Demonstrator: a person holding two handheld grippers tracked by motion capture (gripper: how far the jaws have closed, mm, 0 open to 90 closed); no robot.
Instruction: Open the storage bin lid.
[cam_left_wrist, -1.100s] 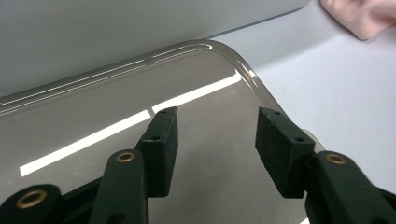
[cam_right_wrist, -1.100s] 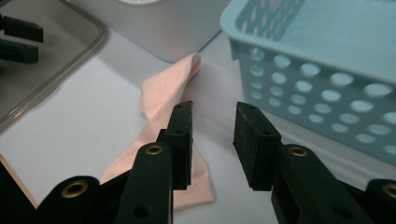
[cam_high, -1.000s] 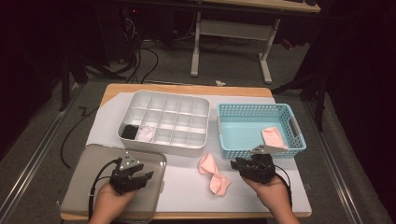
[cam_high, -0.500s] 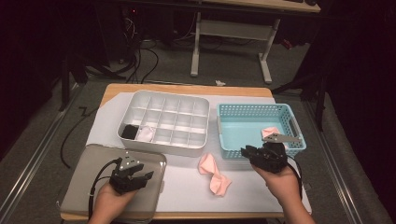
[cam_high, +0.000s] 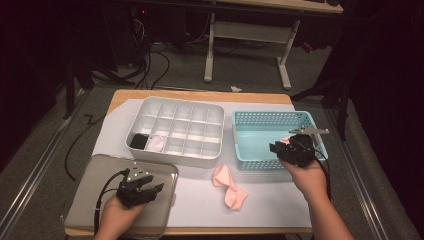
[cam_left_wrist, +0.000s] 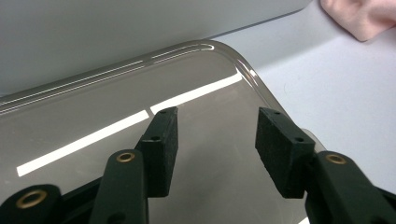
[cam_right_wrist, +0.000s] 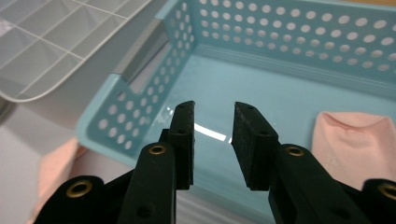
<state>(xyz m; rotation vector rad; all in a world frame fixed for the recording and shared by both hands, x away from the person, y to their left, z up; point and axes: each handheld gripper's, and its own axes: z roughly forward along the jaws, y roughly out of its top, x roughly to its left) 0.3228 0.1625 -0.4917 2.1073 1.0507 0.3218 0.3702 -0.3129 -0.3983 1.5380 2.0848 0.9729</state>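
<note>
Near edge first: left gripper (cam_high: 142, 186) sat over the grey tray lid (cam_high: 95, 200) at the front-left corner, jaws spread, nothing between the pads (cam_left_wrist: 161, 140), only bare lid under them. Not a factor in the next move

Middle of the white sheet (cam_high: 200, 210): one pink cloth (cam_high: 229, 186) lay loose, crumpled, long axis running diagonally from near the basket's front-left corner down toward the person. It lay below-left of the right gripper (cam_high: 280, 148), clearly nearer that hand than the left one

Right gripper hovered over the front wall of the teal basket (cam_high: 250, 120), jaws part spread and empty, pointing into the basket. In the right gripper view the second pink cloth (cam_right_wrist: 357, 140) lay on the basket floor just right of the jaw line, near but not between the pads (cam_right_wrist: 184, 135). The loose cloth showed at bottom left, outside the front wall

Key relation, my read: the basket cloth lay ahead and slightly right of the jaws, so a small rightward shift plus a dip would put it between them

Farther back: white divided organizer (cam_high: 175, 129), dark item (cam_high: 138, 141) and pale cloth (cam_high: 157, 143) in its front-left cells, well apart from both grippers
</note>
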